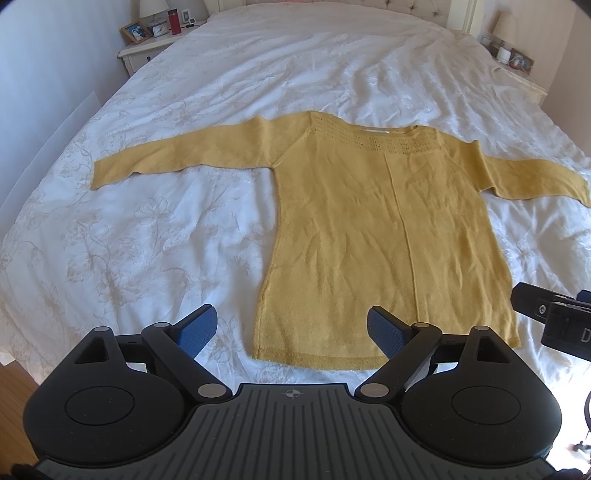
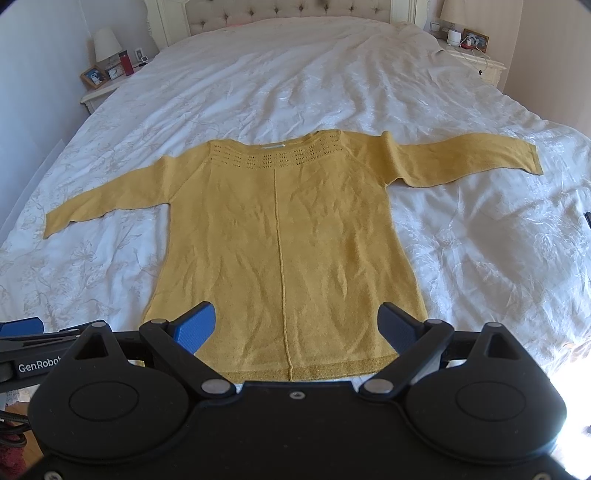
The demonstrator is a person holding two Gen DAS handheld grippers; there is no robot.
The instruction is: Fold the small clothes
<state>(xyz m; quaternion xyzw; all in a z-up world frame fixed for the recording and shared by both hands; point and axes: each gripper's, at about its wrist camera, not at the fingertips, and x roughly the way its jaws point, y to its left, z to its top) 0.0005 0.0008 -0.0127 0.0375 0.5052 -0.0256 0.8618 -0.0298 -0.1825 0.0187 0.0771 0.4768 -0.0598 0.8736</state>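
A mustard-yellow knit sweater [image 1: 388,229] [image 2: 280,236] lies flat on the white bedspread, both sleeves spread out sideways and the hem toward me. My left gripper [image 1: 291,328] hovers open over the hem's left corner, its blue pads [image 1: 197,326] apart with nothing between them. My right gripper [image 2: 297,325] stands open above the middle of the hem, its blue pads [image 2: 195,325] wide apart and clear of the cloth. In the left wrist view, part of the right gripper's black body [image 1: 554,317] shows at the right edge. The left gripper's body [image 2: 26,343] shows at the left edge of the right wrist view.
The white floral bedspread [image 1: 147,229] [image 2: 480,240] reaches all around the sweater. A nightstand [image 1: 147,48] with a lamp, a photo frame and a red bottle stands at the back left. Another nightstand [image 2: 476,55] stands at the back right. A tufted headboard [image 2: 288,11] closes the far end.
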